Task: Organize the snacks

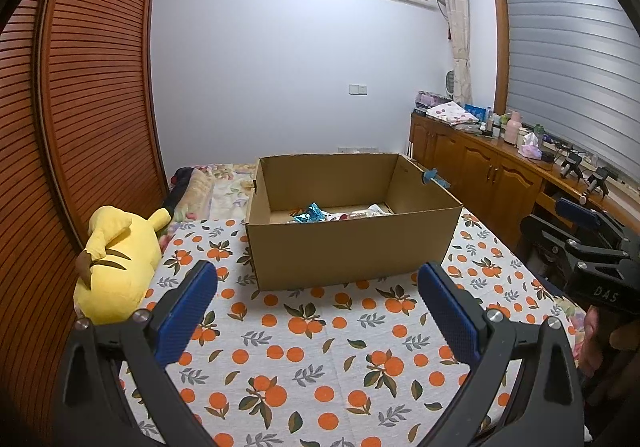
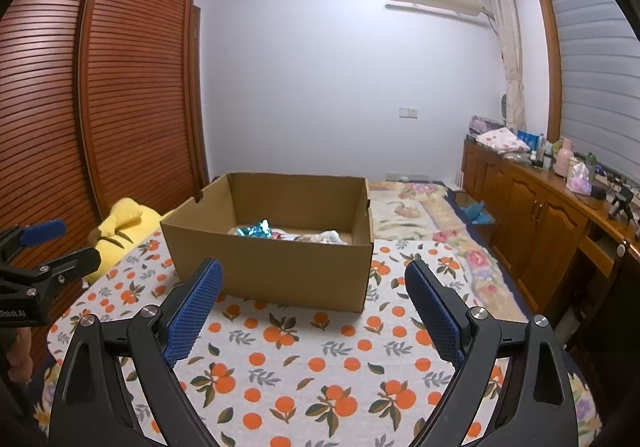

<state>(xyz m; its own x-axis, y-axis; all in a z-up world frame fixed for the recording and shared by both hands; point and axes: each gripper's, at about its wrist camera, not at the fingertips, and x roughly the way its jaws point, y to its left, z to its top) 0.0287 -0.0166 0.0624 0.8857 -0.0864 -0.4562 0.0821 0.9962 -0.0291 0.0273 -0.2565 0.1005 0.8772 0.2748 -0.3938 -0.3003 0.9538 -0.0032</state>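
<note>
An open cardboard box (image 1: 348,247) (image 2: 276,267) stands on the orange-print cloth on the bed. Inside lie snack packets: a shiny blue one (image 1: 312,214) (image 2: 256,229) and white ones (image 1: 370,211) (image 2: 328,237). My left gripper (image 1: 318,279) is open and empty, held above the cloth just short of the box's near wall. My right gripper (image 2: 314,279) is open and empty, also just short of the box. The right gripper's body shows at the right edge of the left wrist view (image 1: 588,247); the left gripper's body shows at the left edge of the right wrist view (image 2: 44,259).
A yellow plush toy (image 1: 116,259) (image 2: 120,227) lies left of the box against a slatted wooden wardrobe (image 1: 80,107). A floral blanket (image 2: 424,215) covers the bed beyond. A wooden sideboard (image 1: 488,171) (image 2: 532,207) with bottles and clutter runs along the right.
</note>
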